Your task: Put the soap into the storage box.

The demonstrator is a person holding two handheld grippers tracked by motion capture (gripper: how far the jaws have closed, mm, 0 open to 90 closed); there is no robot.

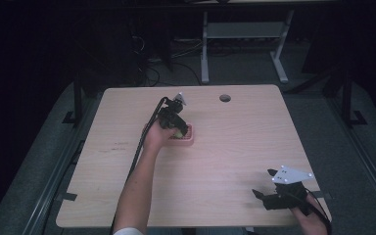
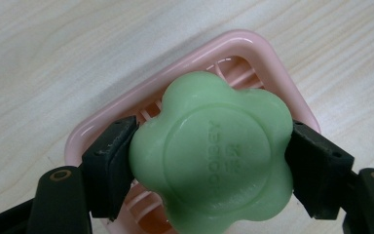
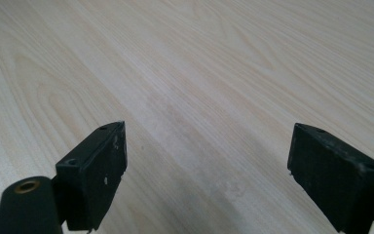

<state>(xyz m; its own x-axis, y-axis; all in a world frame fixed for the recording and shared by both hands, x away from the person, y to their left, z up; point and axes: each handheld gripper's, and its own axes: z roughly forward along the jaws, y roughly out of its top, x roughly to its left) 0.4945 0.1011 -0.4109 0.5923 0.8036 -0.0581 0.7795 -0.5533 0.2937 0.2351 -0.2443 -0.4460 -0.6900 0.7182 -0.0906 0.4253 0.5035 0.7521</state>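
The left gripper [image 2: 209,156] holds a green flower-shaped soap [image 2: 212,153], its 2 fingers [image 2: 109,168] pressed against opposite sides. The soap sits directly over a pink soap dish [image 2: 253,48] on the table [image 1: 235,147], mid-left toward the far edge; whether it rests on the slats or hangs just above them cannot be told. The dish lies straight beneath the grip, so the coming move looks vertical. The right gripper [image 3: 207,170] is well apart near the table's front right corner, fingers wide, holding nothing.
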